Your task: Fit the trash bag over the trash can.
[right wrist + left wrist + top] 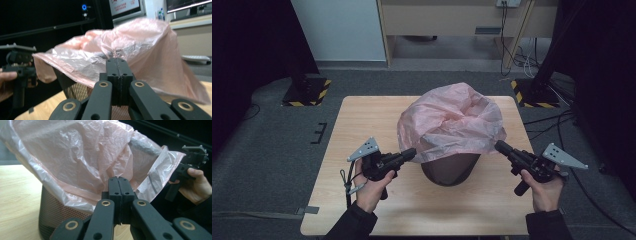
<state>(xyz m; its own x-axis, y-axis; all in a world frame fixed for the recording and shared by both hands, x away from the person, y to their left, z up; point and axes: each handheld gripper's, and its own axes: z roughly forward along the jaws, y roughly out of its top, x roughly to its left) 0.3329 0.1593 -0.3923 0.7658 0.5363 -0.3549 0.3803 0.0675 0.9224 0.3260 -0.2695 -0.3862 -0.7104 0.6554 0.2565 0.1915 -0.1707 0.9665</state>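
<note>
Dark floor surrounds a pale wooden table [362, 125]. On it, the left gripper [412, 152] has its jaws pressed flat together, apparently pinching the hem of a pink bag [452, 120] (the film itself is hard to make out between the pads). The right gripper [499, 145] is likewise closed at the bag's opposite edge, just touching it. Between the two, the bag drapes loosely over a black mesh bin [449, 170] standing upright near the table's middle, its rim hidden under the plastic.
</note>
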